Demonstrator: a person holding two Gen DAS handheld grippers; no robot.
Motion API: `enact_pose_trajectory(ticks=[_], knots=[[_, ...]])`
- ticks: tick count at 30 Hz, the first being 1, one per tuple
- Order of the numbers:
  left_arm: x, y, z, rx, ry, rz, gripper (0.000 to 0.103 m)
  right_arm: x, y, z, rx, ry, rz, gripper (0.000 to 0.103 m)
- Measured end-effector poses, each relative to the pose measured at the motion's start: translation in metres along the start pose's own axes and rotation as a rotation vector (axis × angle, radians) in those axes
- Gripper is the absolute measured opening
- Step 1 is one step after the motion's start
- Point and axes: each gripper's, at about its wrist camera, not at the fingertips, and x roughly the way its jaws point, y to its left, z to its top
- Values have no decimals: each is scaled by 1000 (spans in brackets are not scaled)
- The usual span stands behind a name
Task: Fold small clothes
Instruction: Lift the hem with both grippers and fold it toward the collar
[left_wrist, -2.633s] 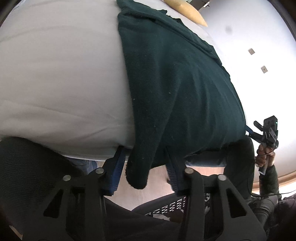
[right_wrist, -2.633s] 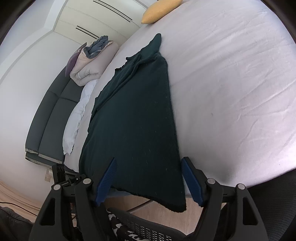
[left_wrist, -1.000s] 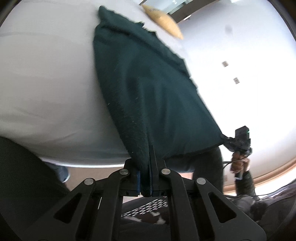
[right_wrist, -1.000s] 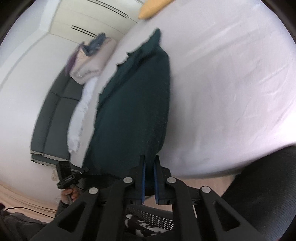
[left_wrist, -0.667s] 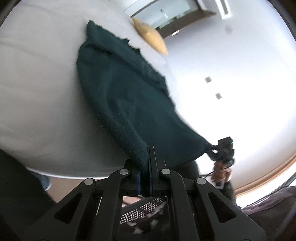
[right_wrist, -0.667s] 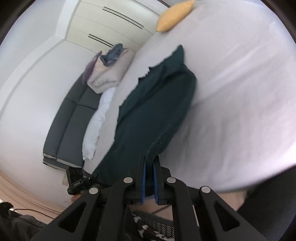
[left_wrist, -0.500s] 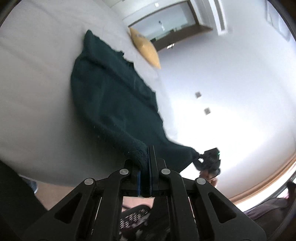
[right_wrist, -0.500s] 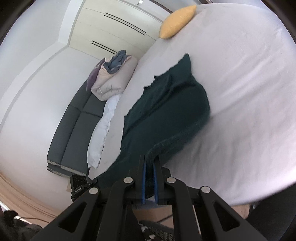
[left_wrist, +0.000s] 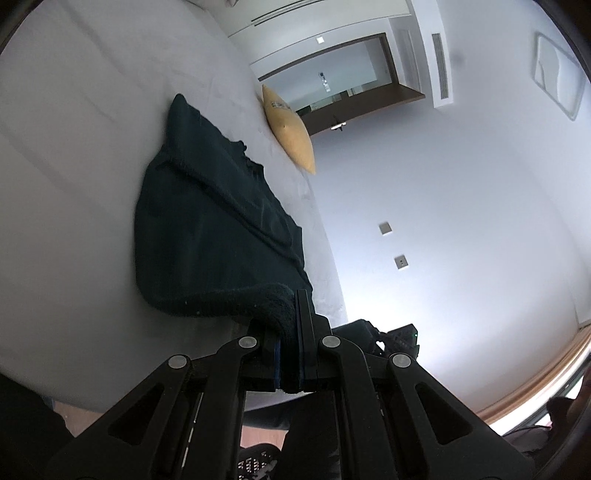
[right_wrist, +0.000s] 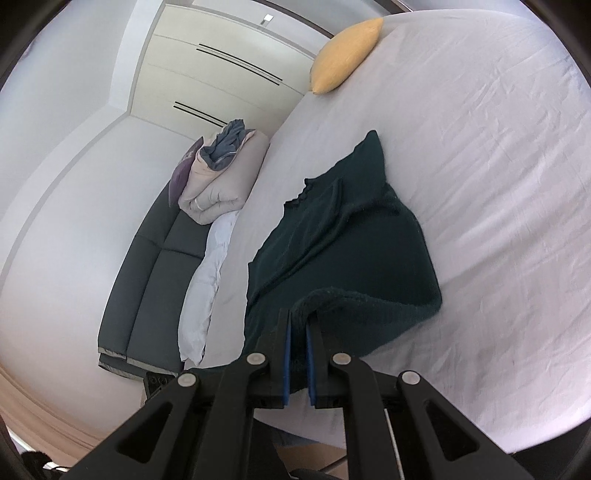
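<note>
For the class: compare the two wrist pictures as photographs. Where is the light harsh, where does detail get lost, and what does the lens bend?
Left wrist view: the wall glares white low by the bed edge, the dark green garment is nearly black and textureless, and the doorway bows. Right wrist view: even light, the bed sheet wrinkles are crisp, the knit shows by the right tongs, and the wardrobe lines curve.

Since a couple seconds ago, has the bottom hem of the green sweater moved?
Yes. The hem, then hanging off the bed's near edge, is now lifted over the sweater, toward the yellow pillow.
</note>
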Motion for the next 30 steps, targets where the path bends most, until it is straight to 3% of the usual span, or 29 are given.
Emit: enact_pose_trajectory(ticks=[17, 30], knots=[[24, 9, 62, -29, -44, 4, 4, 36, 3, 51, 34, -32, -12, 8], [78, 27, 132, -33, -46, 52, 4, 83, -3, 99, 15, -22, -81, 8]])
